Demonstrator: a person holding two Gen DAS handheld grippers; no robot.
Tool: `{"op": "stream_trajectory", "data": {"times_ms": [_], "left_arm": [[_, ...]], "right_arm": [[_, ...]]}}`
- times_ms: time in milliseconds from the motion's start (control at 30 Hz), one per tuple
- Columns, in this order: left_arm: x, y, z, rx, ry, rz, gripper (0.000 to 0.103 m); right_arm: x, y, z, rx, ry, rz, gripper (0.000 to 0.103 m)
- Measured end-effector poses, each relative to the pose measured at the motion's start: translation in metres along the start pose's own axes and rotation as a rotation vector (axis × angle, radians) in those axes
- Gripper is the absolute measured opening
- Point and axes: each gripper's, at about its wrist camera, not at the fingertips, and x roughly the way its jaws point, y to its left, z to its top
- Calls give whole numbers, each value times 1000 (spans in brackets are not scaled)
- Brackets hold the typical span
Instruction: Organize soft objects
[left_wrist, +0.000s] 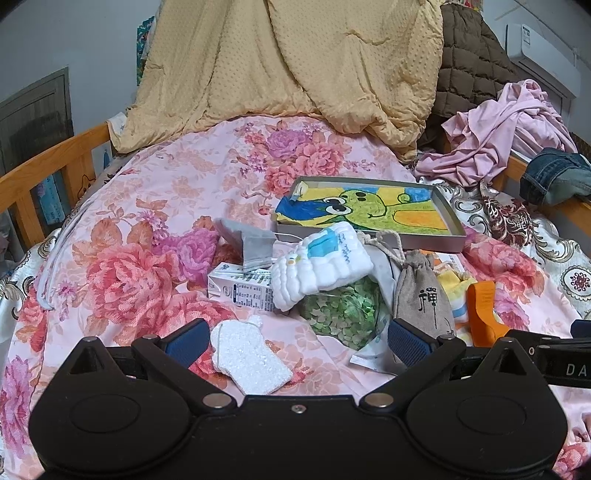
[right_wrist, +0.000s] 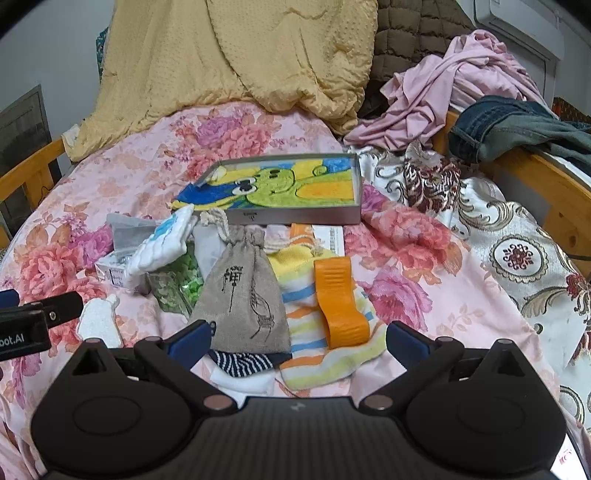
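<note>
Right wrist view shows the right gripper (right_wrist: 295, 341) hanging wide open and empty over a pile on the floral bedspread (right_wrist: 424, 295), the grey linen drawstring pouch with black calligraphy (right_wrist: 242, 299) lying between its fingers, partly over a navy-striped sock (right_wrist: 242, 360) and beside a striped yellow, orange and blue sock (right_wrist: 314, 332) that bears a stiff orange plastic clip (right_wrist: 340, 306). The pouch looks light, limp and coarse enough to grip well; pinching its bunched neck under the cord seems safest. Left wrist view has the left gripper (left_wrist: 295, 341) likewise spread and empty, near a white foam cut-out (left_wrist: 247, 356) and a folded white quilted cloth (left_wrist: 321, 264).
</note>
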Motion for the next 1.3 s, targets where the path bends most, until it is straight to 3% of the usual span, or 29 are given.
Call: {"op": "stream_trajectory", "data": {"times_ms": [267,467,667,1200,1300], "left_arm": [[14,7,-12,-1,-20,11,102],[46,12,-33,8,-1,45,102],[89,31,-42,-54,76,104,102],[151,43,-46,-139,165,122,102],[155,48,-50,-167,164,86,102]], "right_arm": [[9,5,-4,5,-60,5,103],[18,4,-10,39,-51,4,103],[23,6,-16,34,-30,-3,103],[35,-1,-21,63,2,-18,103],[37,-3,-23,82,17,-10,103]]}}
